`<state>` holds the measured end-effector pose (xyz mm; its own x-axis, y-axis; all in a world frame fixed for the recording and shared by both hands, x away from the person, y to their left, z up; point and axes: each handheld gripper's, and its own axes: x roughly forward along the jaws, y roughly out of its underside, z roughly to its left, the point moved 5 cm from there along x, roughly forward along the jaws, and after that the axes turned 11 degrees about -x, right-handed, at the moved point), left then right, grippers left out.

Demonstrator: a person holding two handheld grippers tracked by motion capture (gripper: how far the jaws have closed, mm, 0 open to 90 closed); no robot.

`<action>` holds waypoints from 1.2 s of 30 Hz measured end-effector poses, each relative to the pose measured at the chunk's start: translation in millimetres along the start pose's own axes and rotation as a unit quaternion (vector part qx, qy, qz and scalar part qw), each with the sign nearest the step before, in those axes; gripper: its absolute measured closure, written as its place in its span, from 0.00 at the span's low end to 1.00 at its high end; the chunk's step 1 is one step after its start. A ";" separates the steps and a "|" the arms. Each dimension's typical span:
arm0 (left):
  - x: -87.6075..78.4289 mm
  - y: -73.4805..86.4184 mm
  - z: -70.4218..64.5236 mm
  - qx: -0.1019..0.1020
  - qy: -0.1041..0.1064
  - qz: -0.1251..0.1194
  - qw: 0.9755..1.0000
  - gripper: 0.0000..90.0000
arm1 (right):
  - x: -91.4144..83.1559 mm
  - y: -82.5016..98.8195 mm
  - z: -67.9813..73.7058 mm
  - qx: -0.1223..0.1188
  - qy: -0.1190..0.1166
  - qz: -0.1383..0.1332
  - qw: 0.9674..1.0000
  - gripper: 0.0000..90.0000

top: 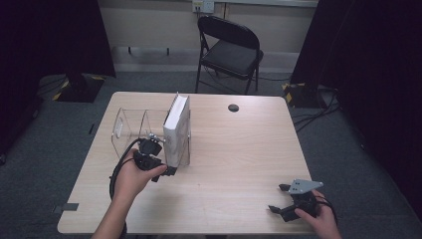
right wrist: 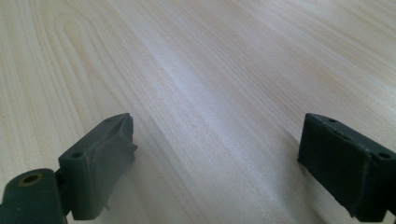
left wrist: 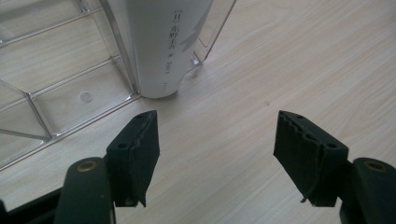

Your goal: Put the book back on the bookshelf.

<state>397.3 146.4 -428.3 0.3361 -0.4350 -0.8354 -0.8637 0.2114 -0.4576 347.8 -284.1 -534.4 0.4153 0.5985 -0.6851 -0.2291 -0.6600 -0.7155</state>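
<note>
Both units black. Left hand-held gripper (top: 166,169): black body, thick black cable looping back from its rear past the wrist. Right hand-held gripper (top: 277,198): grey three-cornered plate on top with small holes, thin black cable behind. Jaws carry ribbed black pads, worn at the edges, with brass-ringed pivot holes at their bases. Forearms bare, no sleeves.

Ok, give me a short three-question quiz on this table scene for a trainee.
1. True or false: the white book stands upright in the clear rack.
2. Which gripper is nearer the book: A) the left gripper or B) the right gripper?
3. Fill in: between the left gripper's fingers there is ____.

Key: 1 true. 2 A. 3 nothing, only bare table; the book's spine lies just ahead of them.
</note>
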 end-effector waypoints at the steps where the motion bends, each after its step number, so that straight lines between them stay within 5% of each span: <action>1: 0.6 0.8 0.5 0.001 0.002 -0.002 1.000 0.34 | 0.0 0.0 0.0 0.000 0.000 0.000 1.000 0.10; 36: 15.4 26.3 26.8 -0.019 0.000 0.008 1.000 0.31 | -0.3 0.1 -0.1 -0.001 0.002 0.002 1.000 0.10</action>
<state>389.8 168.7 -461.3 0.3228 -0.4322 -0.8421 -0.8822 0.1849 -0.4330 347.7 -284.4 -534.2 0.4172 0.5941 -0.6877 -0.2297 -0.6633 -0.7123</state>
